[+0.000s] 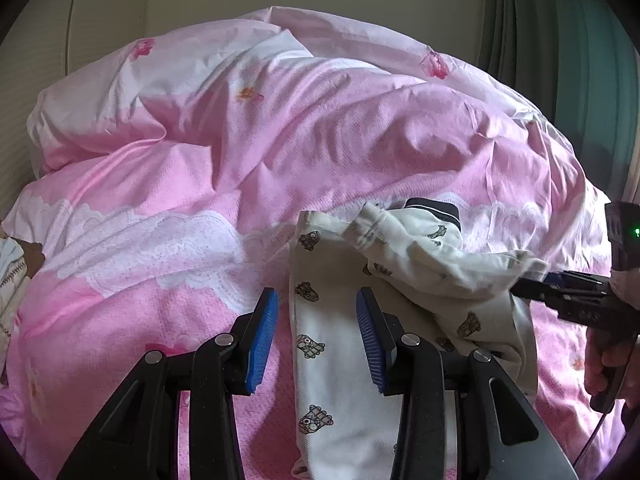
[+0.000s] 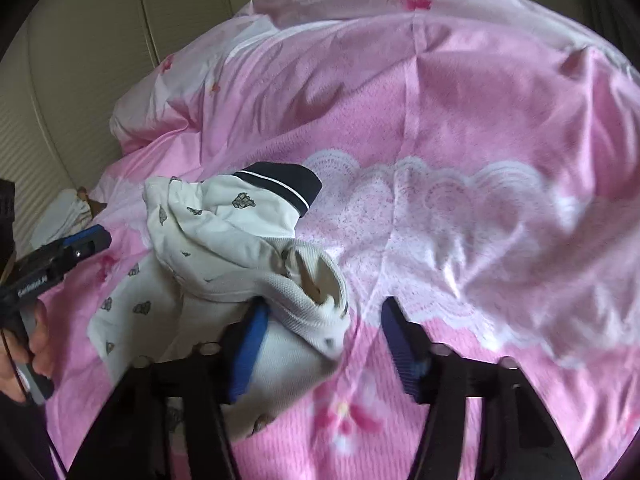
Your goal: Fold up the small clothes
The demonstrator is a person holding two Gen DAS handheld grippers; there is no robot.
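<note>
A small cream garment with a dark bear print and a navy collar (image 1: 434, 205) lies crumpled on the pink bedspread (image 1: 200, 184). In the left wrist view the garment (image 1: 336, 320) runs between my left gripper's (image 1: 318, 304) open blue pads, not pinched. My right gripper (image 2: 326, 312) is open; the garment's bunched edge (image 2: 304, 300) drapes over its left pad, the right pad stands clear. The garment (image 2: 208, 232) and its collar (image 2: 284, 184) show in the right wrist view. The right gripper (image 1: 536, 286) also shows from the left, tip against the cloth.
The pink floral quilt (image 2: 460, 120) is heaped behind the garment. Another light cloth (image 1: 10, 268) lies at the bed's left edge, also seen in the right wrist view (image 2: 64, 216). A beige wall (image 1: 120, 8) and green curtain (image 1: 568, 40) stand behind.
</note>
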